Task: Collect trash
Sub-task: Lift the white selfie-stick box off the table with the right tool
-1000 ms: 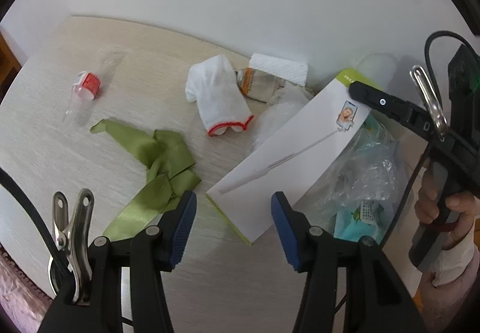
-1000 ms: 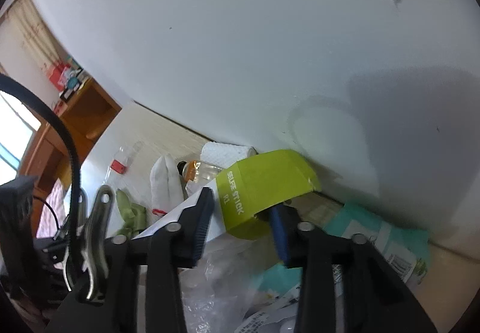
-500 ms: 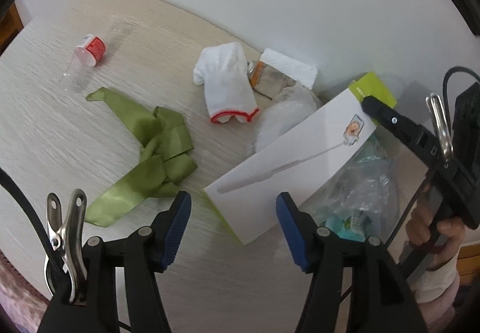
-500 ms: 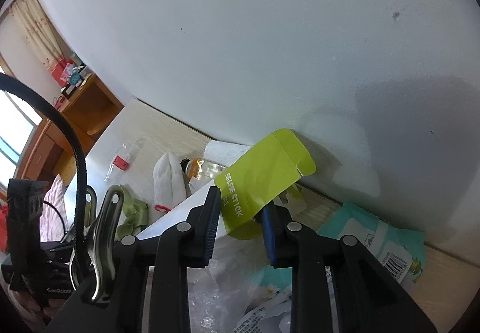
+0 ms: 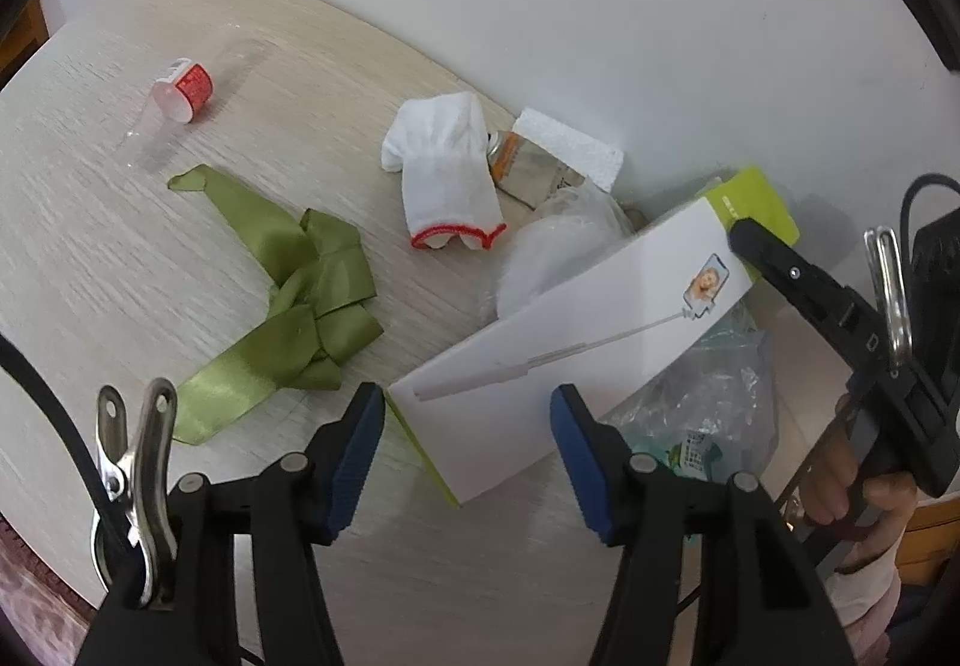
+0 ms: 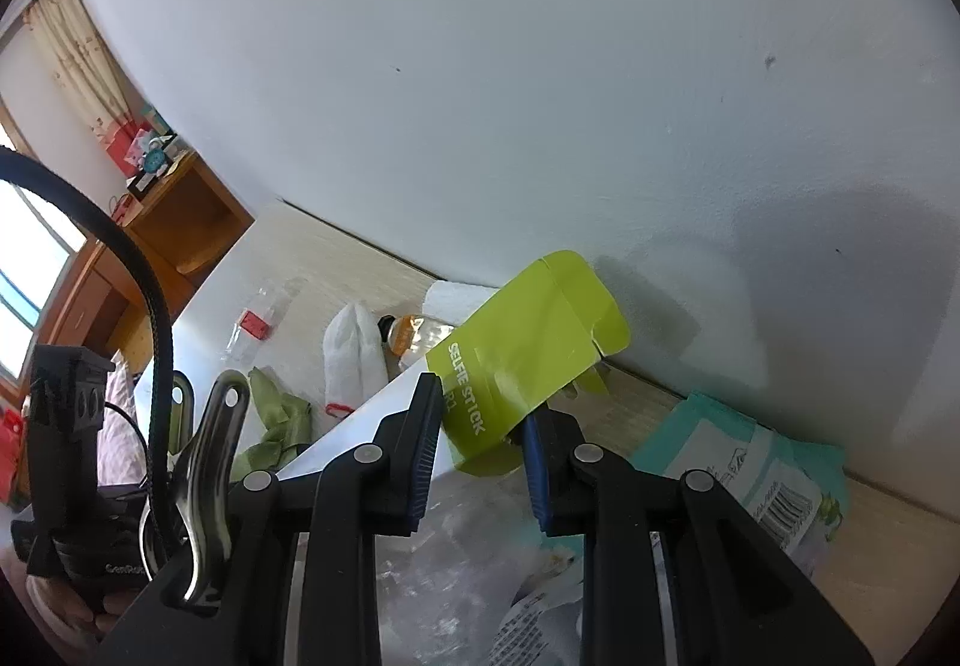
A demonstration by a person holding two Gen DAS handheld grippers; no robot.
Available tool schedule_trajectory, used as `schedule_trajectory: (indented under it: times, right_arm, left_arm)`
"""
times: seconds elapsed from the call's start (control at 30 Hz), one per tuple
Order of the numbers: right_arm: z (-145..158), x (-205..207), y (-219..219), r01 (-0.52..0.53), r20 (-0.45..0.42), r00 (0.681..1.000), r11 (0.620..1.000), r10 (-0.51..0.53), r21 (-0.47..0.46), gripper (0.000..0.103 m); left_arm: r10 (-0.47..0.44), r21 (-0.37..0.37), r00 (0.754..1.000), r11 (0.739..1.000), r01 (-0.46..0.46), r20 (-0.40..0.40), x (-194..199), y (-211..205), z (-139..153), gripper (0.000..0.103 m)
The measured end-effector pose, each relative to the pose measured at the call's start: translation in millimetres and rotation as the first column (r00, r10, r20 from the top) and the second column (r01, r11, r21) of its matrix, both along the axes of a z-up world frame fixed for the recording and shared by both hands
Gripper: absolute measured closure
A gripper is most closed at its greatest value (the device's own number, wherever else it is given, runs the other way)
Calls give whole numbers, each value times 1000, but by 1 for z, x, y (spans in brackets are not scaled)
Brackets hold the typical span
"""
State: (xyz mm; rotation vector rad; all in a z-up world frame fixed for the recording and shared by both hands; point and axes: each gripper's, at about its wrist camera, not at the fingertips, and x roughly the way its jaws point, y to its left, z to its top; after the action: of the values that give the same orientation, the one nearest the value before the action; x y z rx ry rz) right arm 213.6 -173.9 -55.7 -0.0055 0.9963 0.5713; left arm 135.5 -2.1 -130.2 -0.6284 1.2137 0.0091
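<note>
A long white selfie-stick box [image 5: 600,318] with lime-green sides lies slanted over the trash heap by the wall. My right gripper [image 6: 480,420] is shut on its green far end [image 6: 528,342], which is raised off the table. In the left wrist view one black finger of the right gripper [image 5: 744,240] shows at that end. My left gripper [image 5: 465,420] hovers over the box's near end. Its jaws are closing, the near corner sits between the blue pads, and neither pad touches it.
On the pale wooden table [image 5: 90,222] lie a clear bottle with a red label [image 5: 180,90], a green ribbon [image 5: 300,300], a white glove with red trim [image 5: 447,180], an orange-labelled bottle [image 5: 528,168] and a tissue [image 5: 570,144]. A clear plastic bag [image 5: 708,384] and a teal packet [image 6: 750,456] lie under the box.
My right jaws have closed tighter on the green end and raised it a little. The left gripper has rolled slightly and its jaws stand wider than a second ago.
</note>
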Motion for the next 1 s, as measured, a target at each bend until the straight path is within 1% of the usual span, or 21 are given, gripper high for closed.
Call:
schedule_trajectory:
  times: [0.1, 0.3, 0.53, 0.77, 1.0]
  right_arm:
    - [9, -7, 0, -2, 15, 1000, 1000, 2, 15, 76]
    - [25, -25, 4, -11, 49, 999, 999, 9, 36, 76]
    - [38, -45, 12, -23, 80, 997, 998, 19, 55, 76]
    - [49, -64, 32, -57, 108, 993, 996, 50, 62, 76]
    - [49, -79, 58, -92, 106, 991, 993, 85, 69, 76]
  left_arm:
    - [-5, 6, 1000, 1000, 5, 22, -8, 2, 9, 44]
    - [-11, 45, 998, 999, 8, 60, -26, 8, 26, 44]
    - [18, 31, 996, 999, -21, 90, -44, 22, 35, 45]
    - [55, 29, 992, 998, -59, 112, -71, 43, 45, 45]
    - [107, 26, 987, 994, -111, 119, -98, 65, 48, 46]
